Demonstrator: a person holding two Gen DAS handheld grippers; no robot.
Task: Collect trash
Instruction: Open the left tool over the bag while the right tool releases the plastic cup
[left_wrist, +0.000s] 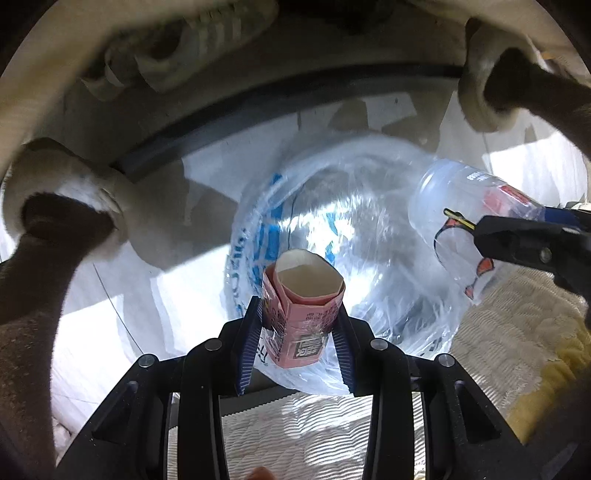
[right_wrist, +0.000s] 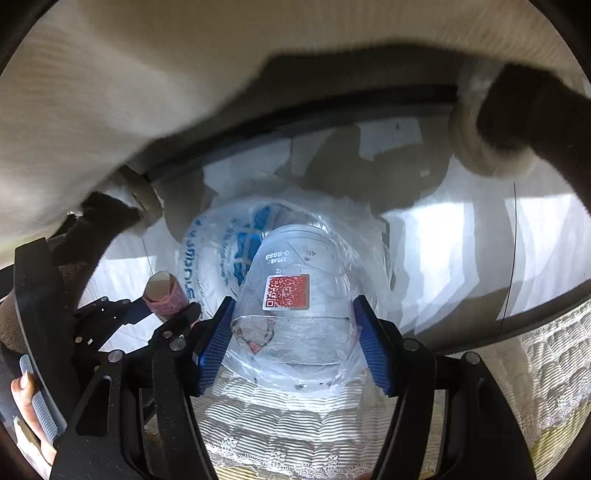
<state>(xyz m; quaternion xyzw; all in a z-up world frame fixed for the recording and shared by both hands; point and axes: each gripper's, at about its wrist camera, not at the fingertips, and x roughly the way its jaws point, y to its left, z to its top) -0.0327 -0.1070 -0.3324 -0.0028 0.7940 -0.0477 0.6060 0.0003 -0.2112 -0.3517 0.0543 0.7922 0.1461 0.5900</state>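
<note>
My left gripper (left_wrist: 300, 325) is shut on a pink drink carton (left_wrist: 301, 314), its open top facing away from me. It hangs over the mouth of a clear plastic bag with blue print (left_wrist: 343, 221) lying on the floor. My right gripper (right_wrist: 293, 328) is shut on a clear plastic cup (right_wrist: 291, 306) with a red QR sticker, also above the bag (right_wrist: 218, 251). In the left wrist view the cup (left_wrist: 461, 221) and the right gripper (left_wrist: 524, 240) show at the right. In the right wrist view the carton (right_wrist: 164, 293) and the left gripper (right_wrist: 162, 314) show at the left.
A person's feet in fluffy white slippers (left_wrist: 66, 192) (left_wrist: 484, 88) stand on either side of the bag on the pale glossy floor (left_wrist: 110, 332). A quilted white bed cover (left_wrist: 314, 435) lies below the grippers. A sneaker (left_wrist: 192, 48) rests beyond a dark floor strip (left_wrist: 258, 107).
</note>
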